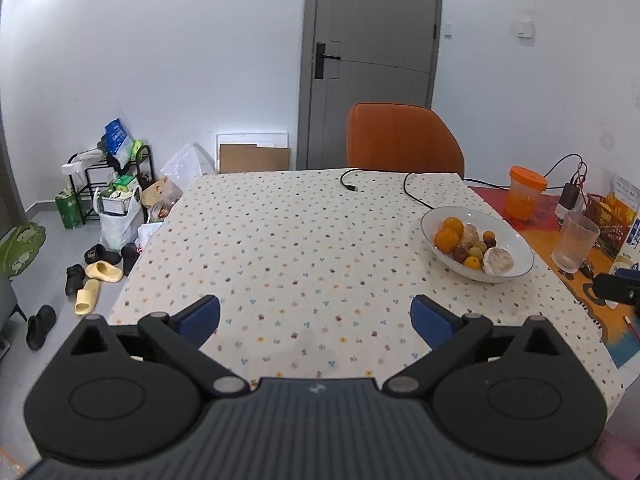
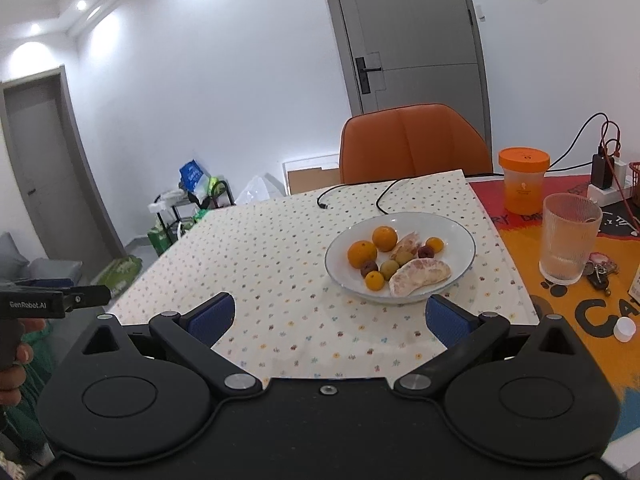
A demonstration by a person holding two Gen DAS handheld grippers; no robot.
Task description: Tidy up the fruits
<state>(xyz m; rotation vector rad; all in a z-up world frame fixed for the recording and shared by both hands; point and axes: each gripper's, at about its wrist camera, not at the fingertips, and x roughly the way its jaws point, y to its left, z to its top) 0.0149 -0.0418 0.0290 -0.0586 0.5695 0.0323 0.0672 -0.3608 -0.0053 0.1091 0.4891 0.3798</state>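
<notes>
Right hand-held gripper point(image 2: 330, 318): fingers apart, empty, just short of the bowl point(image 2: 460, 258).
Left hand-held gripper point(image 1: 315, 316): apart, empty, over the counter point(image 1: 280, 240).
Approach: descend onto one orange point(image 2: 362, 254), avoiding the rim.

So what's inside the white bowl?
The bowl holds oranges, a big peeled pomelo piece, a smaller peeled piece, and little green and dark red fruits. Anything under the pile is covered, so I can't see it.
</notes>
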